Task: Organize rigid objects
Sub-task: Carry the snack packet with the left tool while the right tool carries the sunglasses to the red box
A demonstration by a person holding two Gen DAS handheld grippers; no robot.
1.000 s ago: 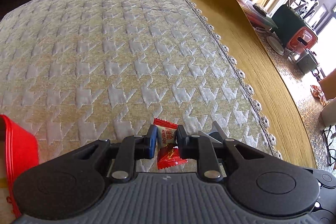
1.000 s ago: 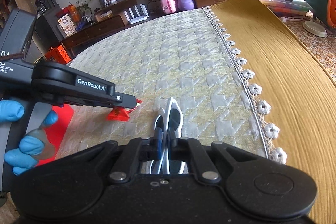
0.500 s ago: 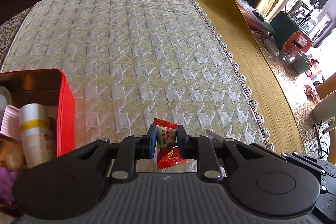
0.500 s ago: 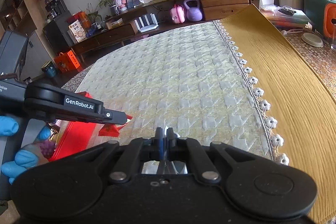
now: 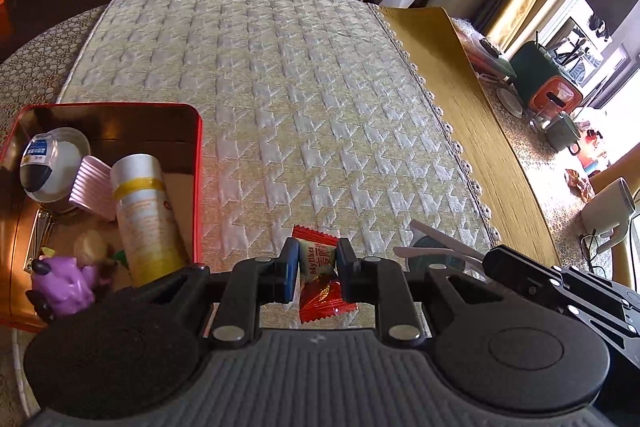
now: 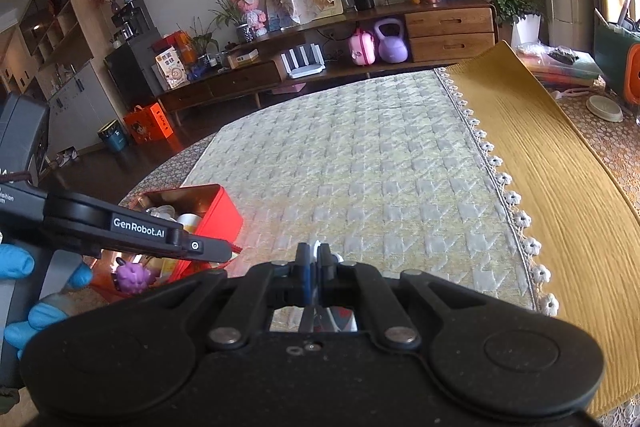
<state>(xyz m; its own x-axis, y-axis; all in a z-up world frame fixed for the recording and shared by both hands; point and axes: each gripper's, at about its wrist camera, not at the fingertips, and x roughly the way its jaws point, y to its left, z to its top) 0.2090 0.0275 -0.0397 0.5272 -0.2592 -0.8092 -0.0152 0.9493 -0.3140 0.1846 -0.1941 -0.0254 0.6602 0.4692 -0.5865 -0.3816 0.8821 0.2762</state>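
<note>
My left gripper [image 5: 317, 259] is shut on a red candy packet [image 5: 320, 279] and holds it above the quilted mat, just right of the red tin box [image 5: 198, 155]. The box holds a white-and-yellow bottle [image 5: 144, 215], a white round jar [image 5: 52, 163], a pink ribbed piece [image 5: 92, 187] and a purple toy [image 5: 68, 283]. My right gripper [image 6: 314, 259] is shut on white-framed sunglasses [image 6: 332, 319], mostly hidden behind its body. The sunglasses [image 5: 436, 251] also show in the left wrist view. The left gripper [image 6: 208, 251] and the box [image 6: 224, 211] show at the left of the right wrist view.
The quilted mat [image 5: 300, 99] covers the table, with a yellow cloth [image 5: 480, 131] along its right side. A white mug [image 5: 608, 207] and kitchen items stand at the far right. A low wooden cabinet [image 6: 440, 31] is behind the table.
Both grippers have risen and drawn back with their objects. The left gripper has shifted left, so the red box and its contents have come fully into its view.
</note>
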